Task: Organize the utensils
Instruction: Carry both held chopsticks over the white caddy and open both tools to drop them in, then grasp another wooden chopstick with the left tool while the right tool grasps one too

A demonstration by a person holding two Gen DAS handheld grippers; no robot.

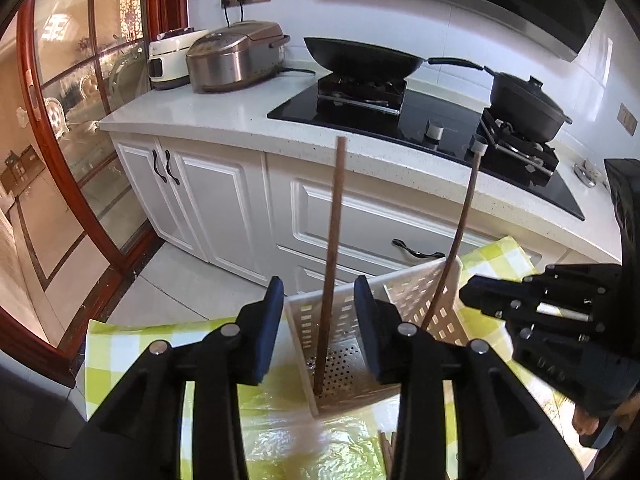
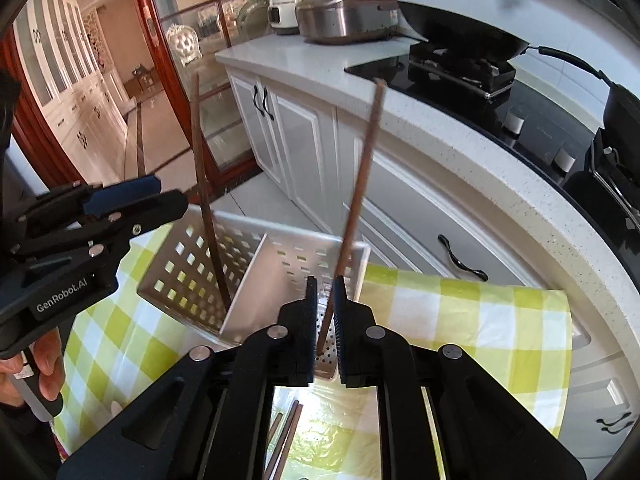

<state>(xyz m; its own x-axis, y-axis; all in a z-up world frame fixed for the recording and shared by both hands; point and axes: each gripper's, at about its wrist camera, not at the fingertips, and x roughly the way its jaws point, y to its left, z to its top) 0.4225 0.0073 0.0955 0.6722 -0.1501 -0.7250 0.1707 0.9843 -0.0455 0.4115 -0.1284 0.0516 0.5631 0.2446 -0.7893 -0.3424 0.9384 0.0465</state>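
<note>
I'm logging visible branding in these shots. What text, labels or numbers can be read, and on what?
"GenRobot.AI": white lettering on the black body of the left gripper, seen in the right wrist view.
Rice cooker: no readable marking; any panel print is too small.
Stove knobs: nothing legible.
Nothing else can be read.

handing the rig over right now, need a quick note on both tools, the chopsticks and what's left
Left tool: open, a chopstick stands free between its pads in the white holder's left compartment.
Right tool: pads narrow around a second chopstick in the right compartment; I cannot tell whether they still pinch it.
Done: both chopsticks have their tips down in the holder.
Left: free the right one, then collect the chopsticks lying on the checked cloth below the tools.
</note>
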